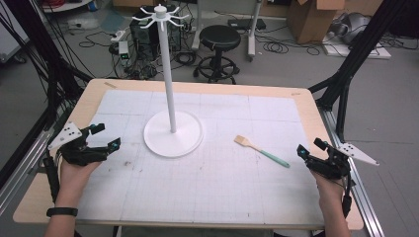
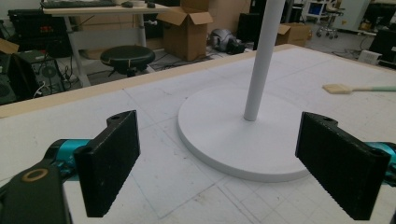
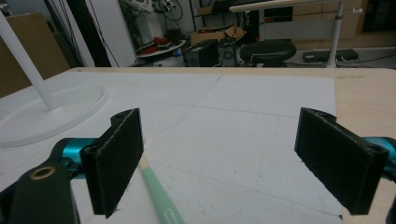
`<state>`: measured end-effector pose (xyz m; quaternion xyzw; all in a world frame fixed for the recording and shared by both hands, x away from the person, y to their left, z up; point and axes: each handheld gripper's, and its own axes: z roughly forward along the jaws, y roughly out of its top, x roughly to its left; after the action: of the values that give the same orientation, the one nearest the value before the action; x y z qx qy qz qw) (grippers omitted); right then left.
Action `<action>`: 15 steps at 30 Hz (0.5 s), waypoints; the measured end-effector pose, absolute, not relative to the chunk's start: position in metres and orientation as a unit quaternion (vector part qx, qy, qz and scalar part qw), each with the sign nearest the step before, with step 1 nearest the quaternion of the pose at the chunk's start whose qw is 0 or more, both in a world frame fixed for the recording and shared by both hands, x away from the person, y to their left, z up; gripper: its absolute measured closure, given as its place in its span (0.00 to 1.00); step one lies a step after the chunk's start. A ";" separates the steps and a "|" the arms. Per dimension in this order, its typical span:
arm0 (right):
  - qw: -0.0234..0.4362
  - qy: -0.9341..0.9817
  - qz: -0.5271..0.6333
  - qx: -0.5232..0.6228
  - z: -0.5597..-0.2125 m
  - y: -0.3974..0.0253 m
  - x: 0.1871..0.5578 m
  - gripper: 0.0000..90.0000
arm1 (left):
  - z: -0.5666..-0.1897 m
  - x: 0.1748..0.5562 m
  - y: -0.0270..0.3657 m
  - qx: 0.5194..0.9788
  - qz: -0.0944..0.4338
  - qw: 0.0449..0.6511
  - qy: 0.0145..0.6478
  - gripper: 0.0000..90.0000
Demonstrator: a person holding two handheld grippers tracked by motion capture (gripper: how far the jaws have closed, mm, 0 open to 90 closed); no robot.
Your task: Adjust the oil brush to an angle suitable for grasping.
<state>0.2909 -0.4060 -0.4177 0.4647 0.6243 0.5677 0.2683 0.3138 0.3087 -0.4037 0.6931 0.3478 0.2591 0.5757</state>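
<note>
The white stand (image 1: 172, 133) is the landmark here: a round base on the white gridded mat (image 1: 207, 187), with a tall pole and a ring of hooks on top. The spatula (image 1: 262, 151) lies flat on the mat to the right of the stand's base, well apart from it; its pale wooden blade points toward the base and its mint-green handle points away, toward the right gripper (image 1: 310, 149). This gripper is to the right of the stand, with jaws spread wide and holding nothing; in the right gripper view the handle end (image 3: 156, 193) lies just beside its left jaw. The left gripper (image 1: 106, 135) is to the left of the stand's base, near it, jaws also spread wide and empty. No writing or brand can be read on any thing.
</note>
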 end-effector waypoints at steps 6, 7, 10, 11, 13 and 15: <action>0.268 0.622 0.569 0.468 -0.417 -0.407 0.291 0.16 | -0.403 0.313 0.309 0.692 0.260 0.577 0.348 0.16; 0.269 0.622 0.569 0.466 -0.417 -0.408 0.291 0.16 | -0.403 0.313 0.309 0.692 0.260 0.577 0.348 0.16; 0.268 0.622 0.569 0.467 -0.418 -0.409 0.291 0.16 | -0.404 0.314 0.309 0.694 0.260 0.574 0.347 0.16; 0.268 0.622 0.569 0.467 -0.418 -0.409 0.291 0.16 | -0.404 0.313 0.309 0.695 0.260 0.574 0.347 0.16; 0.264 0.621 0.568 0.471 -0.418 -0.408 0.291 0.16 | -0.404 0.313 0.308 0.696 0.260 0.574 0.344 0.16; 0.265 0.621 0.569 0.469 -0.418 -0.408 0.291 0.16 | -0.403 0.313 0.308 0.696 0.260 0.574 0.344 0.16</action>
<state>0.2910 -0.4084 -0.4177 0.4695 0.6213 0.5687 0.2650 0.3133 0.3081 -0.4034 0.6963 0.3441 0.2604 0.5736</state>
